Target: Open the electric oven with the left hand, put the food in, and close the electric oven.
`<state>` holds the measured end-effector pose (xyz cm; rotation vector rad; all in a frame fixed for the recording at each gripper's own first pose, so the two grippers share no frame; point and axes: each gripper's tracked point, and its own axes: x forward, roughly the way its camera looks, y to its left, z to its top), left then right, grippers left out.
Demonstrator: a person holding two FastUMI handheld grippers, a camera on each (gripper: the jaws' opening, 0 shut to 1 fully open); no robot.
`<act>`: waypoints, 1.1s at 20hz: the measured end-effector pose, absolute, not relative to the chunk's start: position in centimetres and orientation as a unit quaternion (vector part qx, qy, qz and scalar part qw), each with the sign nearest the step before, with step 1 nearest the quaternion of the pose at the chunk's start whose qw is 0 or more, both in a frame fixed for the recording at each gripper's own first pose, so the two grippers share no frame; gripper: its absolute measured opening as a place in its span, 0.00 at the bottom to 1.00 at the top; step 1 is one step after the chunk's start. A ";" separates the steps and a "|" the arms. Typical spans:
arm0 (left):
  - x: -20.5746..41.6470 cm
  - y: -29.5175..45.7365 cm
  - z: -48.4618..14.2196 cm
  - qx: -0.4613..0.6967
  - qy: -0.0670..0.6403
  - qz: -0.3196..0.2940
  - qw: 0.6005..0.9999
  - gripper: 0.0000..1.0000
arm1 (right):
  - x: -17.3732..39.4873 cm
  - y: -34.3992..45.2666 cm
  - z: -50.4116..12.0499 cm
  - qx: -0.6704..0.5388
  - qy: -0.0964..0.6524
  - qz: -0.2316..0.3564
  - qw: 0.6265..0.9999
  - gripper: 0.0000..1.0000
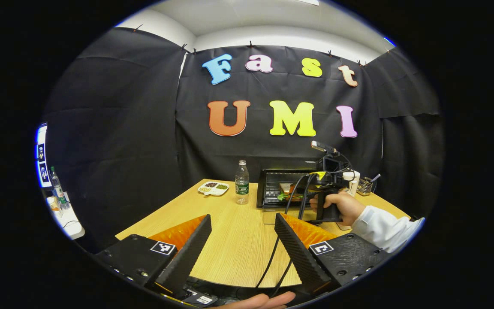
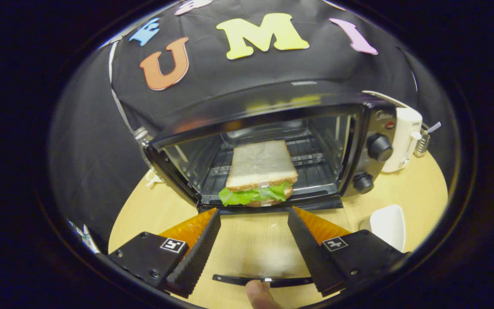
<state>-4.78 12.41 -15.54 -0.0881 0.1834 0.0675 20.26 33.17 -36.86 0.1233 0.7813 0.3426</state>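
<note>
The table [image 2: 405,189] looks like pale wood laminate, smooth, with a fine straight grain. The electric oven [image 2: 272,107] has a glossy dark shell that mirrors the wall, a wire metal rack [image 2: 311,159] inside, and matt black plastic knobs [image 2: 379,147]. Its lowered glass door [image 2: 255,253] is see-through, edged by a shiny dark handle. The sandwich [image 2: 260,174] shows soft, porous white bread over crinkled lettuce. The water bottle [image 1: 242,182] is clear plastic. The right gripper [image 2: 253,225] has ribbed, matt fingers [image 2: 197,253]. The booth's wall is matt black cloth, creased.
</note>
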 end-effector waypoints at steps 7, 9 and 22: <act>-1.4 12.1 -14.7 -0.044 0.089 0.036 0.994 0.98 | 14.8 28.3 -24.5 0.051 0.231 0.209 0.949 0.89; 0.0 11.5 -15.1 -0.048 0.099 0.032 0.993 0.97 | 13.4 25.0 -21.1 0.041 0.179 0.181 0.966 1.00; 9.1 4.8 -21.6 -0.050 0.180 -0.011 0.982 0.96 | 5.5 9.5 -8.6 -0.013 0.064 0.083 0.994 1.00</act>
